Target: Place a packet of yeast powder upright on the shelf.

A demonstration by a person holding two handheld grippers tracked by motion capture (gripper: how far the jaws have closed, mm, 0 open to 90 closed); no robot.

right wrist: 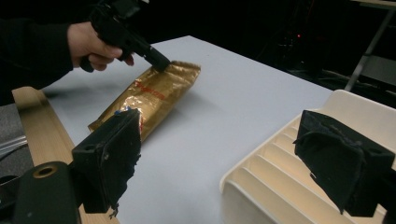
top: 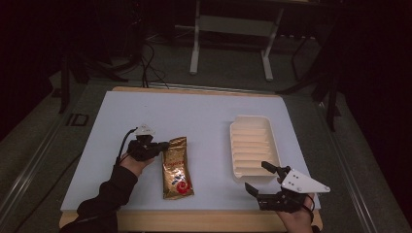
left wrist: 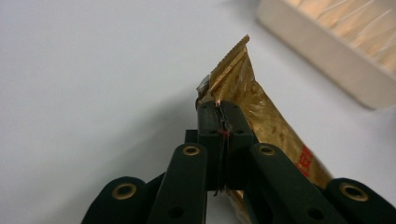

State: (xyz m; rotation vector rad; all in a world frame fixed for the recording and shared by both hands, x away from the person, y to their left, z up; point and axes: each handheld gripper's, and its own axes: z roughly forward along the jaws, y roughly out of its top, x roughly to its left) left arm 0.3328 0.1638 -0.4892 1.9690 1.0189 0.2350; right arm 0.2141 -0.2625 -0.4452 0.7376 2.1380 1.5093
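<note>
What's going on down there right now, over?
Left gripper shut on gold packet, at its top edge. Right gripper open, empty, beside ridged cream tray. White table between packet and tray bare.

In the left gripper view, the left hand-held gripper [left wrist: 218,109] covers the near part of the gold packet [left wrist: 261,116], whose red lettering beside it is cut short. Beyond it, the cream tray [left wrist: 327,60] runs off the picture's edge. The room behind the tabletop [top: 194,111] is too dark to read.
</note>
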